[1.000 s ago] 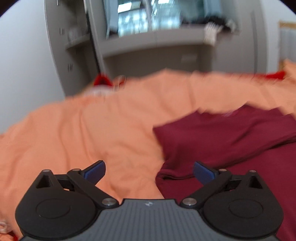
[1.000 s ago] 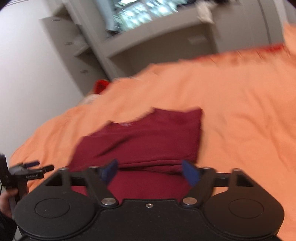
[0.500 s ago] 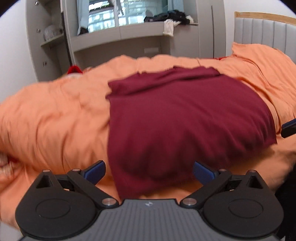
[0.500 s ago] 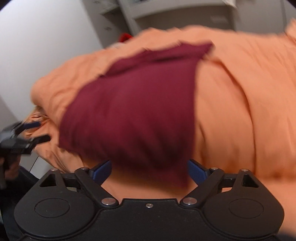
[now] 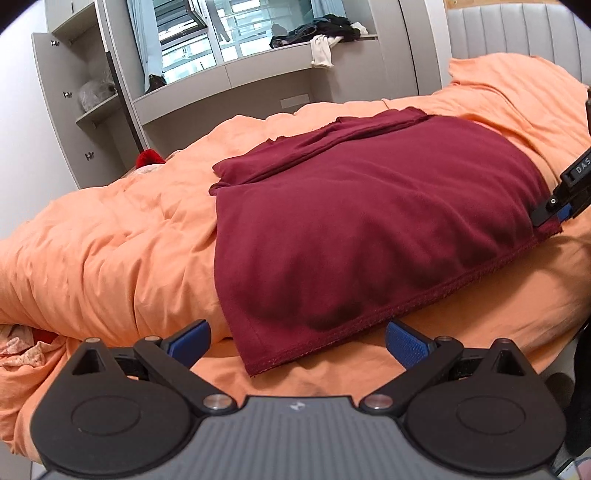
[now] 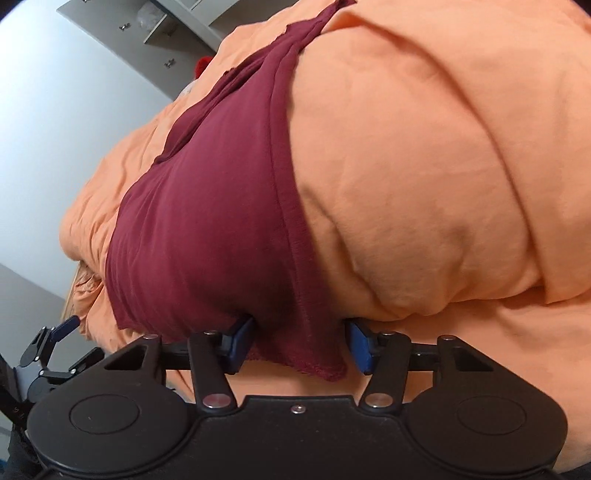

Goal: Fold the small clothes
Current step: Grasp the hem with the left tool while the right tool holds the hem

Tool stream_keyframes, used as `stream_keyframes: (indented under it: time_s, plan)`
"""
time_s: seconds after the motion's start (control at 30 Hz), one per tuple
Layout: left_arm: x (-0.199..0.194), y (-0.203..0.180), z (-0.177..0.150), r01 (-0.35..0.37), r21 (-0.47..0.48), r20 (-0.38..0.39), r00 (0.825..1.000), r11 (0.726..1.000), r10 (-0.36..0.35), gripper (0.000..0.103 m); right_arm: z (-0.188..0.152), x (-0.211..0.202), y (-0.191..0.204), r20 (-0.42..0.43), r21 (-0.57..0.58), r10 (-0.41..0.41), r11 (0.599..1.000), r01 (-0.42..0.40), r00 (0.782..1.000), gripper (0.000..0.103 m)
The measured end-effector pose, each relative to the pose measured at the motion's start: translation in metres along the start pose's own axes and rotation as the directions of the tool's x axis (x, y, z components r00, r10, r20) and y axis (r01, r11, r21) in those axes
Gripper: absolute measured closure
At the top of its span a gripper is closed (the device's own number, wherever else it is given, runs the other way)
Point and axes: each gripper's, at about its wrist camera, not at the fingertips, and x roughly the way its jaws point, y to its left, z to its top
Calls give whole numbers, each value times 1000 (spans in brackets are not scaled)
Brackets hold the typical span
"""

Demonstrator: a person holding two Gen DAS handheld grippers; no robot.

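A dark red garment (image 5: pixel 369 221) lies flat on the orange duvet (image 5: pixel 110 240), its far part folded over. My left gripper (image 5: pixel 297 341) is open, and the near left hem corner lies between its blue pads. My right gripper (image 6: pixel 301 345) is open, with the near right hem corner (image 6: pixel 325 369) between its pads. The garment also fills the left of the right wrist view (image 6: pixel 207 229). The right gripper also shows at the right edge of the left wrist view (image 5: pixel 565 206), at the hem. The left gripper shows at the lower left of the right wrist view (image 6: pixel 55 350).
The bed's near edge drops just below both grippers. A grey shelf unit (image 5: pixel 92 110) and a window ledge with clothes (image 5: pixel 325 33) stand beyond the bed. A red item (image 5: pixel 147 158) lies at the far side. A padded headboard (image 5: pixel 517 29) is at the right.
Both grippers have pulled back and down from over the garment to its near hem. The view has settled and the whole garment now lies ahead of them.
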Motion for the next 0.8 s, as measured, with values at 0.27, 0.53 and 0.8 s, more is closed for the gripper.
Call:
stream_keyframes:
  time_s: [0.27, 0.53, 0.8]
  plan:
    - [-2, -30, -4, -49, 210, 85, 996, 976, 32, 0, 15, -38, 47, 7, 37, 222, 974, -222, 975, 96]
    - [5, -76, 1, -147, 359, 228, 971, 922, 66, 0, 71, -106, 137, 117, -75, 375, 927, -368, 920, 96]
    - [44, -72, 10, -297, 349, 220, 948, 889, 231, 24, 88, -136, 152, 142, -111, 362, 931, -349, 921, 96]
